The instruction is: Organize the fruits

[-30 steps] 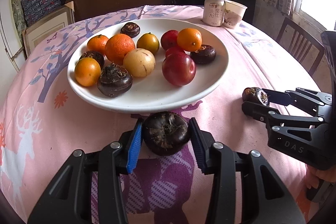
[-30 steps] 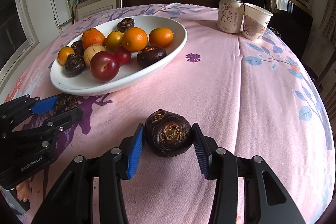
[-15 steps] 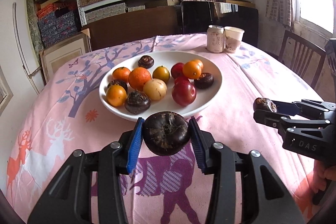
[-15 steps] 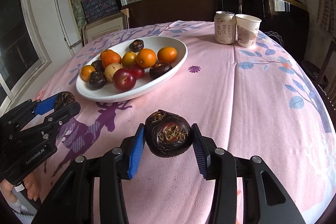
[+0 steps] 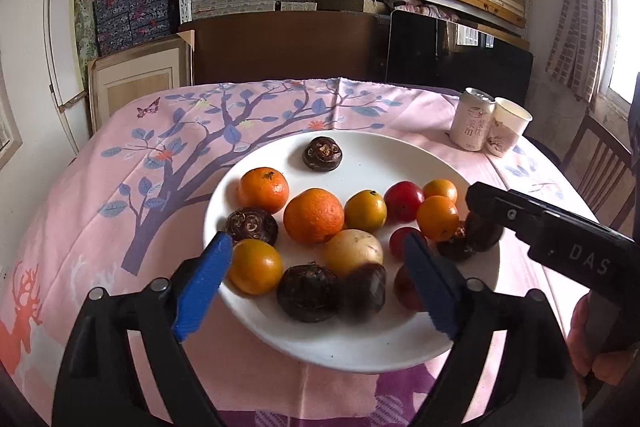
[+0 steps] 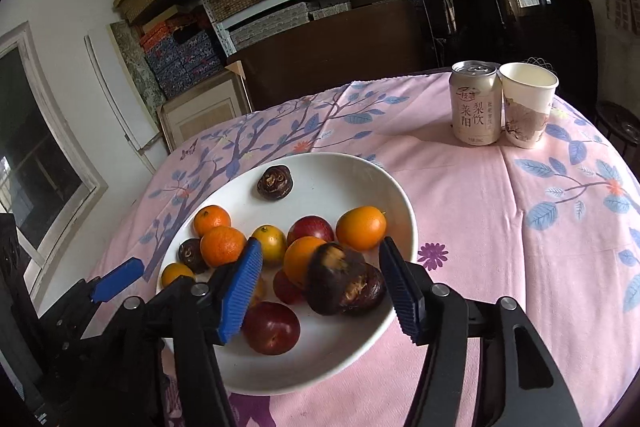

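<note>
Water chestnuts are dropping onto the white plate point(image 5: 360, 351). Left-wrist view: my left gripper point(image 5: 320, 281) is opening, its blurred chestnut point(image 5: 362, 291) freed at lower centre, axis unreadable. Right-wrist view: my right gripper point(image 6: 320, 283) is opening; its chestnut point(image 6: 340, 285), a second ago pinched, tumbles lengthwise left-to-right. Both placements look complete.

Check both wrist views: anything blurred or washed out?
Left wrist view: the dark fruit under the hand-held gripper is motion-smeared; the window at right is blown out. Right wrist view: the falling dark fruit is slightly blurred.
</note>
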Demonstrator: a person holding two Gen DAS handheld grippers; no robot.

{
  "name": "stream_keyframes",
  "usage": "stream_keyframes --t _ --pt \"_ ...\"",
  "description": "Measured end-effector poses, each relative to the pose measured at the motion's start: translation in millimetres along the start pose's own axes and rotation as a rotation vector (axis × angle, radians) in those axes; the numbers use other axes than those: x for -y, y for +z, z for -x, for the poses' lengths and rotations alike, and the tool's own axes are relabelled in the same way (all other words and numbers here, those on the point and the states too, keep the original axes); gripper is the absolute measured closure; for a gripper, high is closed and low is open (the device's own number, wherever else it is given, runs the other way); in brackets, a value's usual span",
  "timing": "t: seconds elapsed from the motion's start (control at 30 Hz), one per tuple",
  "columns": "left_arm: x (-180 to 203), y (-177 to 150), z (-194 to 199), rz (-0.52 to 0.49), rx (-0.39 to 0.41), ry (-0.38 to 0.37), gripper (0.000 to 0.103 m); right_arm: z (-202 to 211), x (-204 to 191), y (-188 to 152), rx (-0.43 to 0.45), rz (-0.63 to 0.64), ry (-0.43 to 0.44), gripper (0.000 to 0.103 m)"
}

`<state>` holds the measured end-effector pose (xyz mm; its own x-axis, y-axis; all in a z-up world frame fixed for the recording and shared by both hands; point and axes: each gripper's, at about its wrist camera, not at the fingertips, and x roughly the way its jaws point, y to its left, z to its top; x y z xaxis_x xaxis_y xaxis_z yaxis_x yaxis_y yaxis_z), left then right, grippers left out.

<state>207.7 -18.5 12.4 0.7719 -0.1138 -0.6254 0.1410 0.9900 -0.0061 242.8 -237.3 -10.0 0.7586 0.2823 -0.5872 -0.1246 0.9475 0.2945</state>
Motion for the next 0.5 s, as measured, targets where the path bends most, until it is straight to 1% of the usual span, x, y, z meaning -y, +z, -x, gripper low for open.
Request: stream_keyframes --t 0.1,0.13,0.17,0.23,0.3,0.33,0.37,0.4,0.5 --pt "-2 -4 0 0.006 -0.020 -0.002 0.017 8 -3 -9 0.009 0.051 -0.047 0.039" --pt "-2 -7 2 0.010 -0.023 -0.007 0.014 12 -4 -13 0.004 0.067 -0.055 0.034" --pt "-2 -11 5 0.007 -0.024 -0.011 0.011 16 -6 -17 0.008 0.081 -0.066 0.031" --pt "1 -18 12 -0.007 -0.019 0.000 0.005 27 -8 -27 0.032 0.113 -0.110 0.028" --pt "2 -23 20 -0.014 -0.008 0.013 0.005 42 -10 -36 0.062 0.152 -0.154 0.019" --pt "3 -25 25 -0.014 -0.002 0.013 0.005 51 -11 -39 0.081 0.167 -0.168 0.009" --pt "4 -28 29 -0.015 0.002 0.012 0.005 60 -12 -44 0.105 0.175 -0.182 0.004" --pt "4 -30 33 -0.017 0.002 0.014 0.005 68 -12 -48 0.120 0.181 -0.193 0.004" --pt "6 -39 45 -0.020 0.004 0.021 0.005 83 -13 -58 0.115 0.206 -0.197 0.003"
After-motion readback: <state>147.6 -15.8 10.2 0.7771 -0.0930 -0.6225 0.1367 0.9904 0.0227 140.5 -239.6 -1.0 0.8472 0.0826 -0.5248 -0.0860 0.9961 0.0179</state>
